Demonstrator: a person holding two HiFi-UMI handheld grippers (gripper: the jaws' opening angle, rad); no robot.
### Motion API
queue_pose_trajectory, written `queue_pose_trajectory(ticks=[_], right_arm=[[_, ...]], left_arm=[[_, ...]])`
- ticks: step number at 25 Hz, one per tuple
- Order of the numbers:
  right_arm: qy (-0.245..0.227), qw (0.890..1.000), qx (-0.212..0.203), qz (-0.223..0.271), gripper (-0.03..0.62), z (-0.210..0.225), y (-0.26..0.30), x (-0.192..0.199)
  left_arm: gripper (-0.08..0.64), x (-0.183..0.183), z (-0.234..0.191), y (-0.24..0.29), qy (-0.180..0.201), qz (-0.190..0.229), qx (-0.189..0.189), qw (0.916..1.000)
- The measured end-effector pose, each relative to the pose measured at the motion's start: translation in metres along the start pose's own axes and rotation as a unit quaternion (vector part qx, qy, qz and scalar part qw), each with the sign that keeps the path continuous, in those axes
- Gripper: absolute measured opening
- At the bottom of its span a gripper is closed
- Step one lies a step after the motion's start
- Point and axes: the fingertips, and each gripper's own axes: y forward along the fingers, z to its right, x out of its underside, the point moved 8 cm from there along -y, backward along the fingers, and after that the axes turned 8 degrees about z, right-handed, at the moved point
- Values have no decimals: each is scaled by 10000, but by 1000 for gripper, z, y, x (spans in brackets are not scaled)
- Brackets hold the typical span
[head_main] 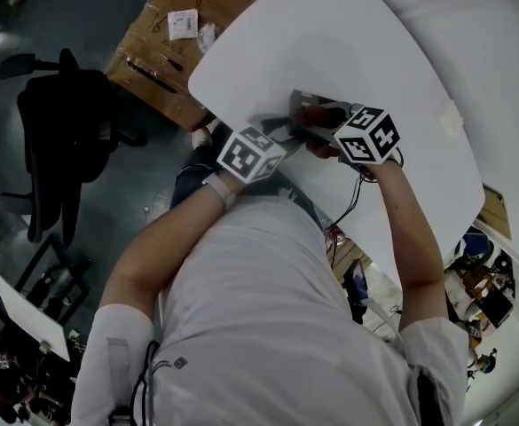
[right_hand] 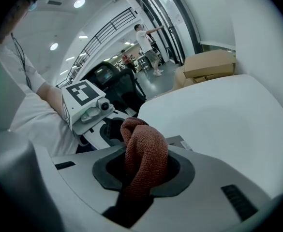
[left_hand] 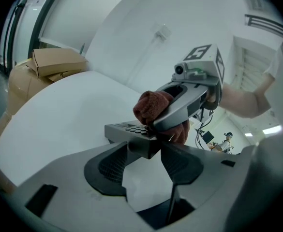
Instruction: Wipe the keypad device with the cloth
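Broadly, the white counter (head_main: 348,51) is taking up most of the scene, and the work is happening at its near edge. The left tongs (left_hand: 146,153) are clamping the near end of the grey keypad device (left_hand: 114,130), holding it roughly level just over the counter; whether its far end is resting on the surface I cannot tell. The right tongs (right_hand: 143,173) are pinching a bunched rust-brown cloth (right_hand: 143,151) and pressing its wad down onto the device's top face, just beyond the left tongs. To wipe well, the right tongs are probably needing to drag the cloth along the rows of small dark keys (left_hand: 134,127), away from the clamped end, with light, even pressure, while the left grip is bracing firmly so the device is not twisting. The clamped strip is likely going to need a regrip before it can be cleaned.
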Motion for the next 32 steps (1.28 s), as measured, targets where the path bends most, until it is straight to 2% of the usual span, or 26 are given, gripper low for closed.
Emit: queue_pose_trajectory(ticks=[13,22,27,32], right_arm=[[810,9922,947,-26,100,62,-32,43],[1069,9776,1743,498,100,104,-38,68],[1191,9730,1864,655,101,119,-34,73],[1070,9764,1796,533,100,115,-33,69]], left_arm=[[219,0,-1,0,-75,18,-11,10000],[219,-1,-2,-1,-116,42,-25,9999],[219,-1,-2,0,-132,49,-22,9999],[219,-1,-2,0,-135,40,-17,9999]])
